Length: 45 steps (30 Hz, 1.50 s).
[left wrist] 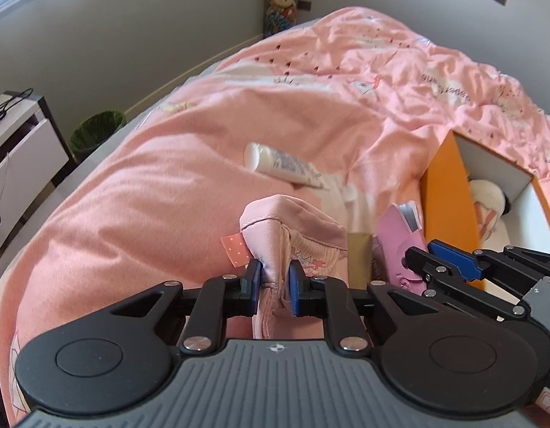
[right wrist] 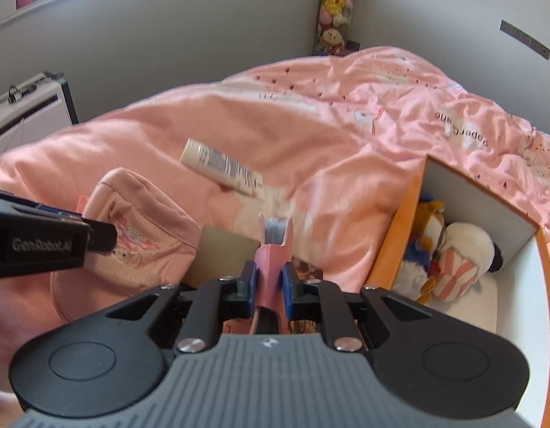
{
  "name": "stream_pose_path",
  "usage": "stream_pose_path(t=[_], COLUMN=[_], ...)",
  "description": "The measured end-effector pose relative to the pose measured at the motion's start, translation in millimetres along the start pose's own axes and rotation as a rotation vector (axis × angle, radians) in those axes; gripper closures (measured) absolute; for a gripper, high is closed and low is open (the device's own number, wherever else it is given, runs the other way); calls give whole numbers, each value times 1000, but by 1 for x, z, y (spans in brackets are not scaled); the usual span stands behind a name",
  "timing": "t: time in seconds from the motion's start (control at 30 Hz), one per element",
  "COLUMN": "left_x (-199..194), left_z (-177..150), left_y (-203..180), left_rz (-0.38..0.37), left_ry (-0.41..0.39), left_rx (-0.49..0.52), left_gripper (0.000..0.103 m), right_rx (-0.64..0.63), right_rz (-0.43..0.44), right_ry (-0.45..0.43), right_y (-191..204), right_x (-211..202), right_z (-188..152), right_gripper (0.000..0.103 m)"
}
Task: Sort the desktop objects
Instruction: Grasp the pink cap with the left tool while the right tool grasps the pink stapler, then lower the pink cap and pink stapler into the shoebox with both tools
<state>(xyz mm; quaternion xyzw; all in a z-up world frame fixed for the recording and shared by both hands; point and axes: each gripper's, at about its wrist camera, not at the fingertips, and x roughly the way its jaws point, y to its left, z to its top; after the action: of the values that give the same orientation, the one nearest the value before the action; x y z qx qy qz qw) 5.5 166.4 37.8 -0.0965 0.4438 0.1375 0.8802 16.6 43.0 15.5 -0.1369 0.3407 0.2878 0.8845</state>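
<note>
My left gripper [left wrist: 273,278] is shut on a fold of a pink fabric hat [left wrist: 296,228] and holds it above the pink quilt. The hat [right wrist: 143,221] also shows at the left of the right wrist view, with the left gripper [right wrist: 96,237] on it. My right gripper [right wrist: 269,278] is shut on a pink booklet [right wrist: 273,249] whose grey page edges point away from me. In the left wrist view, the booklet [left wrist: 396,246] and the right gripper [left wrist: 423,255] are just right of the hat. A white tube [left wrist: 282,166] [right wrist: 221,169] lies on the quilt beyond both.
An orange box with white inner walls [right wrist: 392,242] [left wrist: 449,196] sits at the right and holds plush toys [right wrist: 453,249]. An olive cardboard piece [right wrist: 225,253] lies between hat and booklet. A green bin [left wrist: 96,132] and a white drawer unit [left wrist: 21,142] stand left of the bed.
</note>
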Motion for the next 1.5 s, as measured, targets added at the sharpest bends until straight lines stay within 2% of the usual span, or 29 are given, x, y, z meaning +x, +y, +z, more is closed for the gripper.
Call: stream_pose_path(t=[0.23,0.33,0.57,0.63,0.8,1.0,1.27,1.37,1.5], left_x=[-25,-31,-45,-48,-53,-40,-2,16,42], left_z=[18,29,54,60,70,78,75,76,82], left_y=[-20,-29,-67,-80,-121,-169,-217,-229,-243], left_rz=[-79,-138,-230,-259,-295,-359,-365,-352,-375], left_ry=[-96,-113,-182,-193,-230,-190,-100,-59,13], left_rx=[34,36,122,147,254,356,447,453,434], left_gripper=[86,86,86,86,86,86,86,86,86], right_rx=[84,130,240,248,313,404,524,549,563], right_rz=[-3,-7,-15,-49,-70,-97,-98,-88,-69], right_ry=[-110,-139,-168,-173,-170,-146,-100,-87,-72], right_y=[-32,-51,-96,-105,-135,-174,-219,-231,-245], right_x=[-35,-47,-66,-70,-75,-73,-58,-52,-41], right_z=[17,21,18,16,9,-6,-26,-31,-32], right_gripper=[87,87,88,88,89,90,90,90,90])
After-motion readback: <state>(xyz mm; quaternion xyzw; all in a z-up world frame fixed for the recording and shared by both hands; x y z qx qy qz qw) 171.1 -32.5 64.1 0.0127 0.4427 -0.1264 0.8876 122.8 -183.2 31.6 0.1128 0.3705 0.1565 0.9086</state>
